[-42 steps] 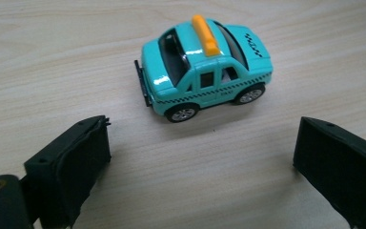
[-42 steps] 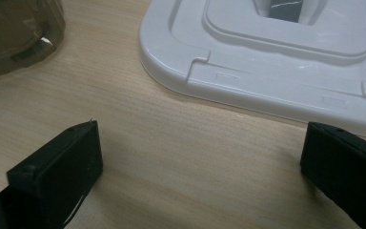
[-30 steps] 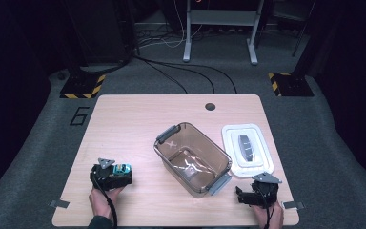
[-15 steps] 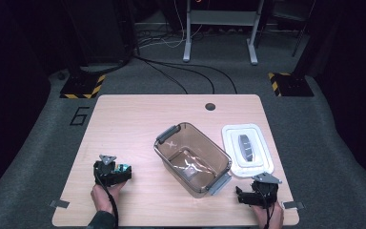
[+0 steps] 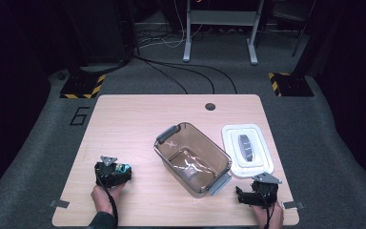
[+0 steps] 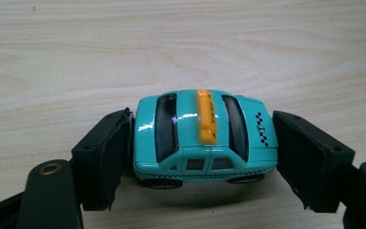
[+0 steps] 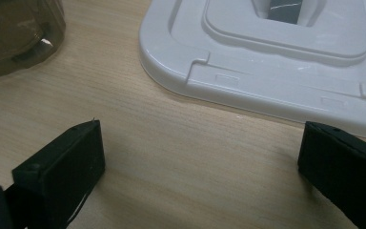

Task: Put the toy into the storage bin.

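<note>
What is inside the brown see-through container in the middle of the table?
The container looks empty: through its open top the high view shows only glare on its clear bottom. Its latch handles hide small bits of the rim. The white lid lies beside it on the table.

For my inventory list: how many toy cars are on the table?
1. The turquoise toy taxi sits near the table's front left, between the left gripper's jaws.

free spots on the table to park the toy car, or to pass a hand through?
Widest bare wood: the table's far-left stretch, from the left gripper with the toy taxi up to the far edge. Also bare is the near edge between both grippers, in front of the brown bin. Crowded on the right: bin, white lid and right gripper sit close together.
</note>
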`<state>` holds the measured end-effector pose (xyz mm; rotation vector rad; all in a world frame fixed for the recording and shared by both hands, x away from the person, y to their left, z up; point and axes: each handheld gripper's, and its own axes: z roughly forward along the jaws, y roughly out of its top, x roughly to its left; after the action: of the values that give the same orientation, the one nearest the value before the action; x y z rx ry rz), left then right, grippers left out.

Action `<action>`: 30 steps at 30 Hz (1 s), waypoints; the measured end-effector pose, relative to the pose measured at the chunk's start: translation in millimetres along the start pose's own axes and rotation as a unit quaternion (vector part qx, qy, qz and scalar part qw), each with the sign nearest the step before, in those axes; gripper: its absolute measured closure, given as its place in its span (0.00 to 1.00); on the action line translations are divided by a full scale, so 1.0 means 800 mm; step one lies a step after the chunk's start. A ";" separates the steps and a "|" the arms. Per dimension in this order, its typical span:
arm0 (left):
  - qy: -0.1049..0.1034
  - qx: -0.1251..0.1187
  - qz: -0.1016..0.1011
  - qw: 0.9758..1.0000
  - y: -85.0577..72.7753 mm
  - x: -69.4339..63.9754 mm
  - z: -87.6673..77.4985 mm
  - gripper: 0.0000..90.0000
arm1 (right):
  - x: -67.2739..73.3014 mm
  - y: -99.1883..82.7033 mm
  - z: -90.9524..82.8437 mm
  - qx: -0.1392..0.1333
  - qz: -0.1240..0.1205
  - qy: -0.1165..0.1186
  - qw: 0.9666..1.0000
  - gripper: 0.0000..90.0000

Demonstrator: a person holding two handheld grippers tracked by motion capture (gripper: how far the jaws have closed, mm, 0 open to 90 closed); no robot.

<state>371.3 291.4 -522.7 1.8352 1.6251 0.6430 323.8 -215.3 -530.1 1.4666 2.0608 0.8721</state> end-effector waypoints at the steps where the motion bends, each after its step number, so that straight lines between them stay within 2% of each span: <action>1: -0.001 -0.001 0.000 1.000 0.000 0.000 0.000 0.27 | 0.000 0.000 0.000 0.000 0.000 0.000 1.000 0.01; 7: -0.003 -0.005 0.004 1.000 -0.002 0.001 -0.001 0.27 | 0.000 0.000 0.000 0.000 0.001 0.001 1.000 0.02; 15: -0.017 -0.009 0.001 1.000 -0.002 0.007 -0.008 0.27 | 0.000 0.000 0.000 -0.001 -0.001 0.001 1.000 0.02; 26: -0.033 -0.029 0.014 0.999 0.012 0.011 -0.026 0.27 | 0.000 0.000 0.000 -0.001 -0.001 0.001 1.000 0.02; 30: -0.046 -0.027 0.019 0.998 0.019 0.011 -0.035 0.27 | 0.000 0.000 0.000 -0.001 -0.001 0.000 1.000 0.02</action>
<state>363.8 302.0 -492.7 1.8332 1.5035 0.6027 323.9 -215.6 -530.1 1.4630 2.0605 0.8733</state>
